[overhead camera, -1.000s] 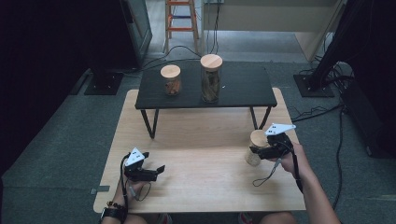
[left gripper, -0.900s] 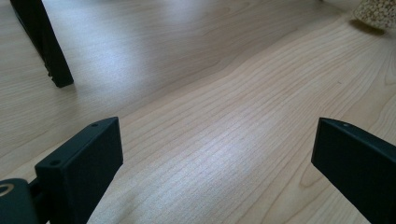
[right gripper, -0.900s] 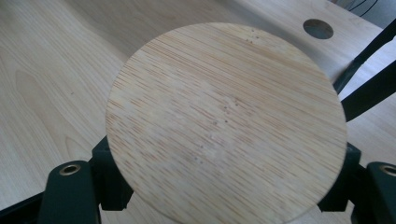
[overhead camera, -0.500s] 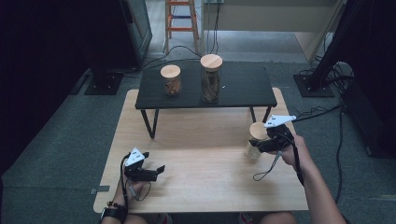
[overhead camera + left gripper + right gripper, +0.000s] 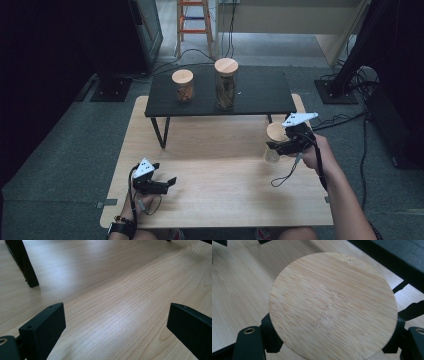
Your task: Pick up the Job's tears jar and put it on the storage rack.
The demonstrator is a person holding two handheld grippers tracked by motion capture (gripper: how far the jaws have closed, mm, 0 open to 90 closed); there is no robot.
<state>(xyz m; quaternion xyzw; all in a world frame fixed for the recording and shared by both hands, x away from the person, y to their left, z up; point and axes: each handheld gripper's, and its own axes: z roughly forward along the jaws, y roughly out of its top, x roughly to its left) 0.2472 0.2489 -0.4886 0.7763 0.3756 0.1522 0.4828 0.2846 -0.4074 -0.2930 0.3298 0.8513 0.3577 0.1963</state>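
A small glass jar with a round wooden lid [image 5: 275, 132] hangs just above the right side of the wooden table [image 5: 220, 195], with my right gripper [image 5: 274, 148] shut on its body below the lid. In the right gripper view the lid [image 5: 333, 305] hides most of the jar, and the black jaws hug it from both sides. My left gripper [image 5: 170, 184] rests low at the table's front left. Its jaws stand wide open [image 5: 115, 325] over bare wood, with nothing between them.
A low black shelf [image 5: 260, 95] stands across the back of the table. On it are a short jar [image 5: 182, 85] and a taller jar [image 5: 226, 82], both with wooden lids. One shelf leg [image 5: 23, 265] shows ahead of the left gripper. Cables and stands lie on the floor beyond.
My right gripper has lifted the jar off the table and carried it a little toward the shelf. The left gripper has stayed still.
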